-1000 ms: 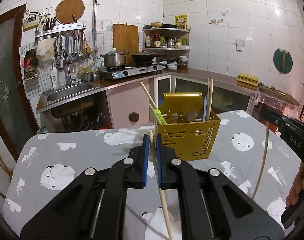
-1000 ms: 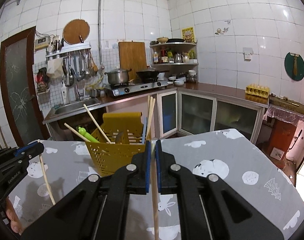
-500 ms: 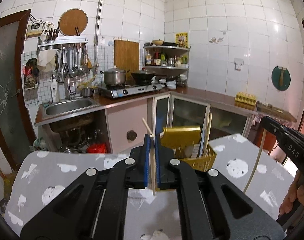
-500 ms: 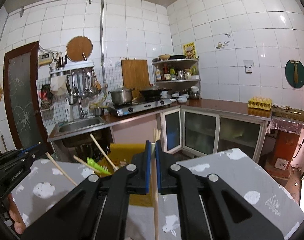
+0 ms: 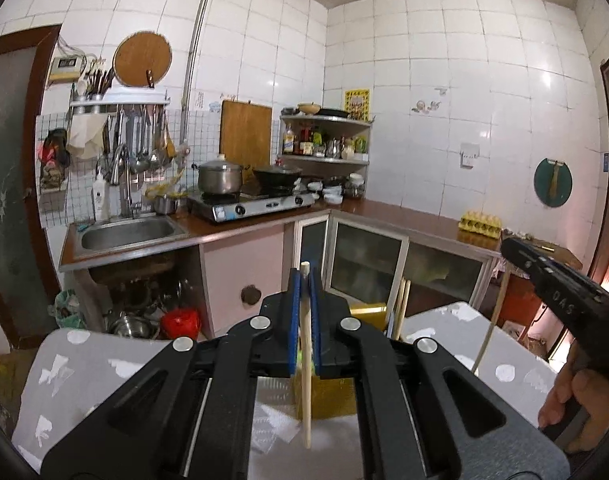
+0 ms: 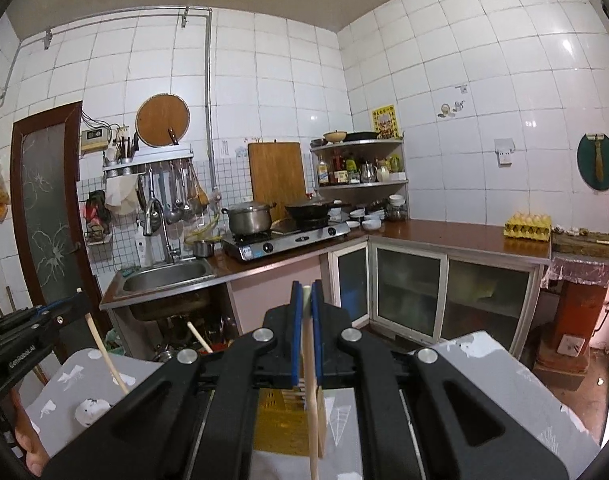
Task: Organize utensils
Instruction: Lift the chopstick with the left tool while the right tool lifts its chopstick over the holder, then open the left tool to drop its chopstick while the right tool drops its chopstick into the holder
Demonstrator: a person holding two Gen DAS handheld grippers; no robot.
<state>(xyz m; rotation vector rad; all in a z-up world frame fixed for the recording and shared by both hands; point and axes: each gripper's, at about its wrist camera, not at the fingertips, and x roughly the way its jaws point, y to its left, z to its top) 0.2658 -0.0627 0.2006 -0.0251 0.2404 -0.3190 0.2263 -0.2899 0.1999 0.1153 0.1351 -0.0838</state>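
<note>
My left gripper (image 5: 304, 280) is shut on a pale wooden chopstick (image 5: 306, 380) that hangs down between its blue pads. My right gripper (image 6: 306, 294) is shut on a second chopstick (image 6: 312, 408). Both are held high above the yellow slotted utensil basket (image 5: 332, 396), which sits on the table and is mostly hidden behind the jaws; it also shows in the right wrist view (image 6: 282, 424). Other chopsticks (image 5: 400, 308) stand in the basket. The right gripper and its chopstick (image 5: 490, 324) show at the right of the left view; the left gripper (image 6: 32, 328) shows at the left of the right view.
The table has a grey cloth with white animal prints (image 5: 76, 368). Behind it are a sink (image 5: 128, 232), a stove with a pot (image 5: 220, 178) and wok, counter cabinets (image 6: 408, 292) and an egg tray (image 6: 528, 224).
Both grippers have risen with their chopsticks. The basket has dropped low in both views and is now largely hidden behind the jaws.
</note>
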